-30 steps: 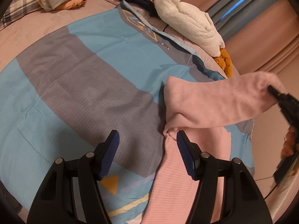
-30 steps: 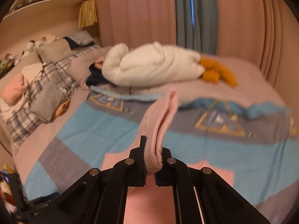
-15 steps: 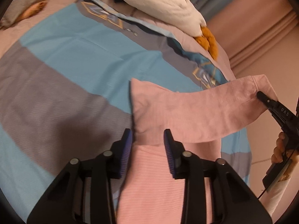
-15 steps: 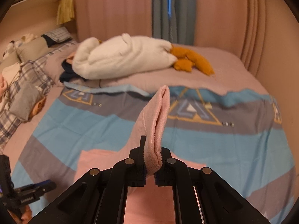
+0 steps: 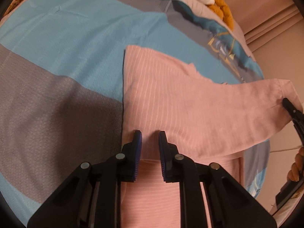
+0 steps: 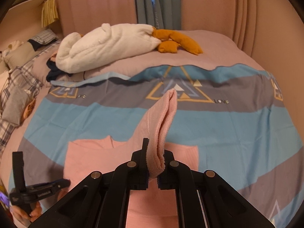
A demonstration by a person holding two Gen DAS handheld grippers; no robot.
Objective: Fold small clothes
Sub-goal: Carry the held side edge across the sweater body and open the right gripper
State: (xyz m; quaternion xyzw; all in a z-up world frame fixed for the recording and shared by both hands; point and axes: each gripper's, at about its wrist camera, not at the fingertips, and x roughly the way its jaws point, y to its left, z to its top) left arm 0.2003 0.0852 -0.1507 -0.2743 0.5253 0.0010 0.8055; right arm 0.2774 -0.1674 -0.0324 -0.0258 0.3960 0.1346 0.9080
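Observation:
A pink ribbed garment (image 5: 167, 102) lies on the blue and grey bedspread (image 5: 57, 60). My left gripper (image 5: 149, 140) hovers low over the garment's near left part, its jaws a small gap apart with nothing between them. My right gripper (image 6: 154, 163) is shut on a folded pink edge of the garment (image 6: 163, 125) and holds it up off the bed. In the left wrist view this lifted flap stretches right to the right gripper (image 5: 290, 108). The left gripper also shows in the right wrist view (image 6: 47, 188) at the lower left.
A white plush toy (image 6: 106, 45) with orange feet (image 6: 176, 41) lies at the bed's far side, beside dark clothes (image 6: 54, 72). Plaid bedding and pillows (image 6: 17, 87) lie at the left. Curtains (image 6: 157, 1) hang behind the bed.
My left gripper has moved forward over the garment and its jaws have narrowed. My right gripper has pulled the held pink edge out to the right, stretching the flap.

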